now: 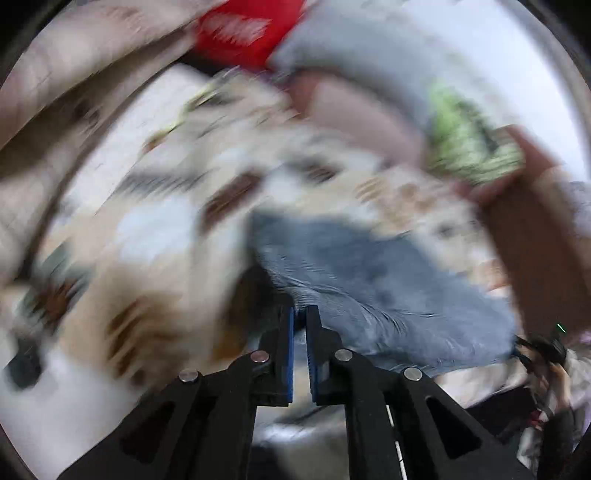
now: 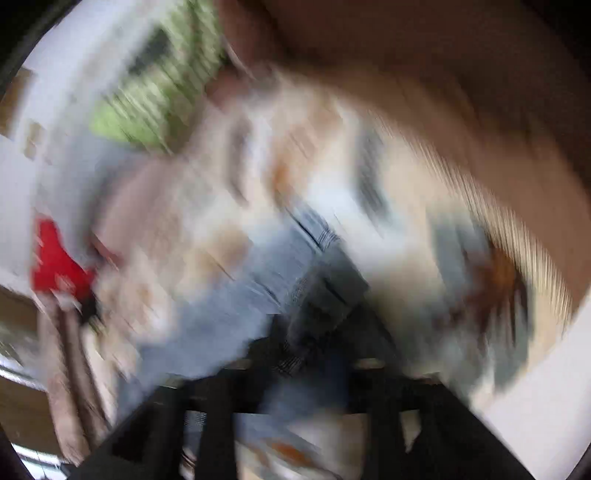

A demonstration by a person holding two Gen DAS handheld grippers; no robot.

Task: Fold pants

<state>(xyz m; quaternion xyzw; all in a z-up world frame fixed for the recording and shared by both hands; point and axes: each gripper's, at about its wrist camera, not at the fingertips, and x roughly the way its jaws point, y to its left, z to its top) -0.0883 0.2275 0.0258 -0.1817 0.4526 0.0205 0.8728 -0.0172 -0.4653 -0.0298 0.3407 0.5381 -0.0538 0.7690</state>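
Left wrist: my left tongs (image 1: 300, 314) pinch the pants (image 1: 369, 273), which trail ahead-right. Right tongs (image 2: 303, 332) too blurred to tell.

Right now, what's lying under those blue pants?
The pants lie on a patterned cream bedspread, which shows all round them. Whatever lies directly beneath the pants is covered, and blur hides detail.

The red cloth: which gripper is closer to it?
Cannot tell. The red cloth lies far beyond both grippers: past the patterned bedspread from the left gripper, and off to the side in the right view, too blurred.
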